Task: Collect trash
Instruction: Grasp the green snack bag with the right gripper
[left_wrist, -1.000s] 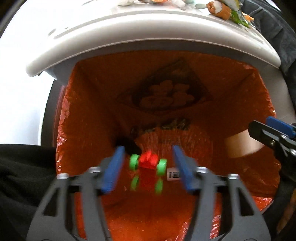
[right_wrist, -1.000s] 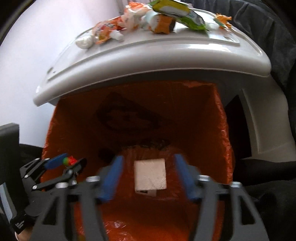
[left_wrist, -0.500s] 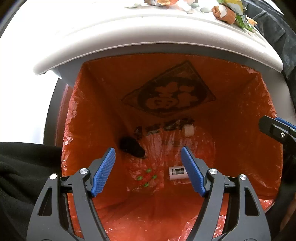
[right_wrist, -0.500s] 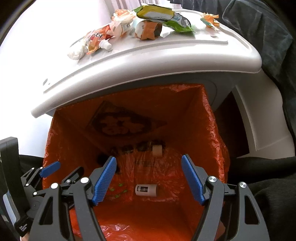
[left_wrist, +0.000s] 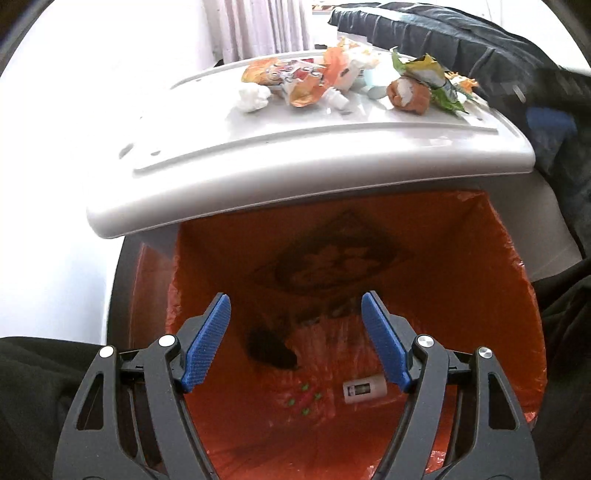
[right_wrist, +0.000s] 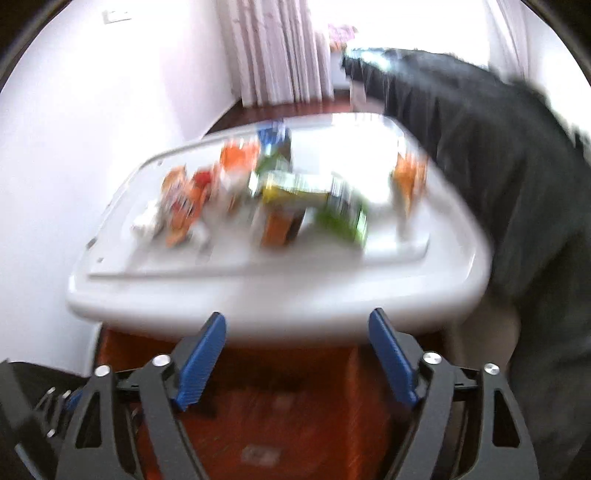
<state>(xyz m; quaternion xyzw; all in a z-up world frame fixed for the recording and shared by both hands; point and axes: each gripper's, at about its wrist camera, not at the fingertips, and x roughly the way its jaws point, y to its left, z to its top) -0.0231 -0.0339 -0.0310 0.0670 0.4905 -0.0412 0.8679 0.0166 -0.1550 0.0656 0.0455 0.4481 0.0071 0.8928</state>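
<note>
Both grippers have lifted from the orange-lined bin (left_wrist: 461, 266), their loads dropped: the left gripper (left_wrist: 295, 339) hangs open and empty above a small red-and-green toy (left_wrist: 304, 400) and white cylinder (left_wrist: 365, 389) on the bottom; the right gripper (right_wrist: 297, 360), jaws just widened, holds nothing before wrappers (right_wrist: 295, 192) littering the white lid (right_wrist: 280, 295).

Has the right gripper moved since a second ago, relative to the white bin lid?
Yes. The right gripper has pulled up and back, out of the orange bag: the white lid now sits much lower in its view, fingers empty, having just been opening.
</note>
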